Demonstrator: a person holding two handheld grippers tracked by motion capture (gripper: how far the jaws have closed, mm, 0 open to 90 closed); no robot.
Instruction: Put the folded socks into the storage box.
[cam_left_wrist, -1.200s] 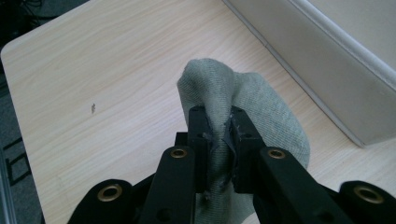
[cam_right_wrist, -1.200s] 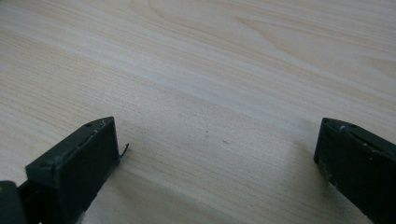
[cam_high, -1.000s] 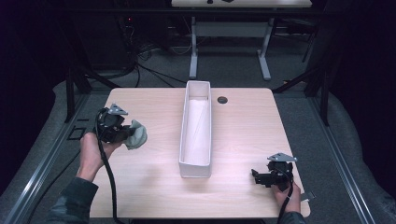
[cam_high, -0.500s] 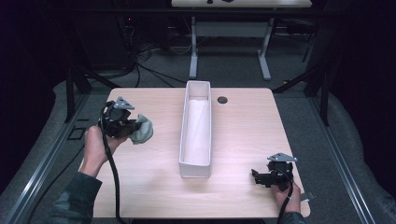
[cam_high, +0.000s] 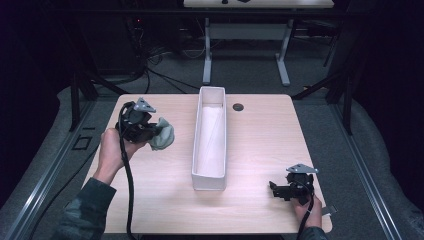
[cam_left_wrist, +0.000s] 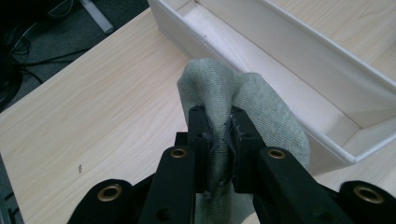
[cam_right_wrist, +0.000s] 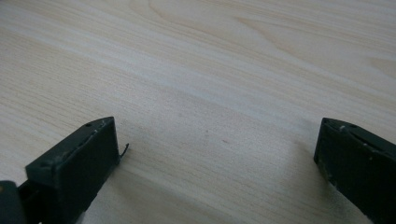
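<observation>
The left gripper (cam_left_wrist: 219, 140) pinches a grey-green cloth (cam_left_wrist: 243, 107) between its closed jaws, just beside the left wall of the long white tray (cam_high: 209, 184). The right gripper (cam_high: 276, 188) rests low near the tray's front right corner, its jaws wide apart over the bare table (cam_right_wrist: 210, 70).

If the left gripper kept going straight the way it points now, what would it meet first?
Probably the near long wall of the white tray; the left gripper, shut on the grey-green cloth, points at it, though depth is unclear.
</observation>
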